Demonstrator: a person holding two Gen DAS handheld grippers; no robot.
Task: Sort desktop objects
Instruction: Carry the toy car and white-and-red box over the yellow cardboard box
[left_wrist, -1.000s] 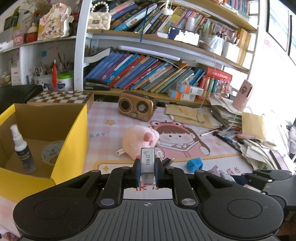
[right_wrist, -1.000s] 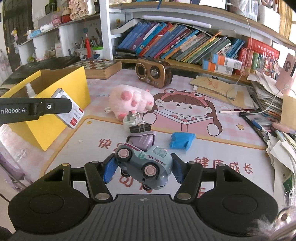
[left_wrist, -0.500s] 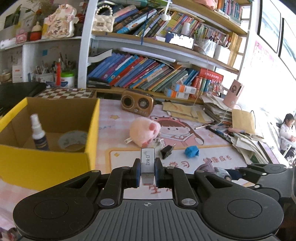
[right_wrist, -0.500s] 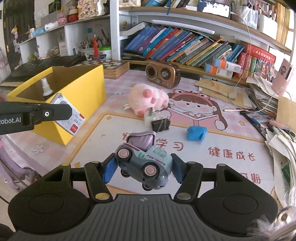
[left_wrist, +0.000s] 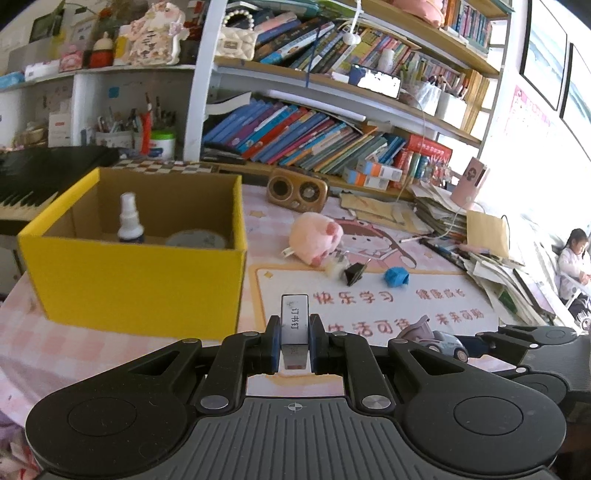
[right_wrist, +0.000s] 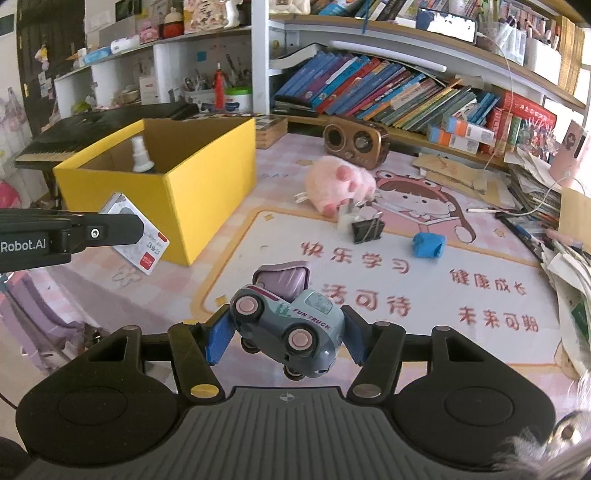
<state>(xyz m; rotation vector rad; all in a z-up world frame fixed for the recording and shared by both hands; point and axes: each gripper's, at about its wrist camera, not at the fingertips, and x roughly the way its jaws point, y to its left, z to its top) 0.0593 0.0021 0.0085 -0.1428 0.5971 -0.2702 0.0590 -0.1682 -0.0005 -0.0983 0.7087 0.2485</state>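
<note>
My left gripper (left_wrist: 293, 343) is shut on a small white staple box (left_wrist: 294, 320), held in the air in front of the yellow cardboard box (left_wrist: 140, 280); the staple box also shows in the right wrist view (right_wrist: 142, 240). The yellow box (right_wrist: 207, 192) holds a spray bottle (left_wrist: 130, 219) and a tape roll (left_wrist: 195, 239). My right gripper (right_wrist: 286, 334) is shut on a blue-grey toy truck (right_wrist: 291, 325), above the desk mat. A pink plush (right_wrist: 338, 186), a black binder clip (right_wrist: 365, 229) and a blue object (right_wrist: 428, 244) lie on the mat.
A brown retro radio (right_wrist: 356, 142) stands at the back of the desk. Bookshelves run behind it. Stacks of paper and pens (right_wrist: 546, 206) crowd the right edge. A keyboard piano (right_wrist: 92, 127) sits left of the box.
Both grippers have pulled back and risen from the desk, each keeping its object. The yellow box now shows further right and more side-on in the left wrist view.
</note>
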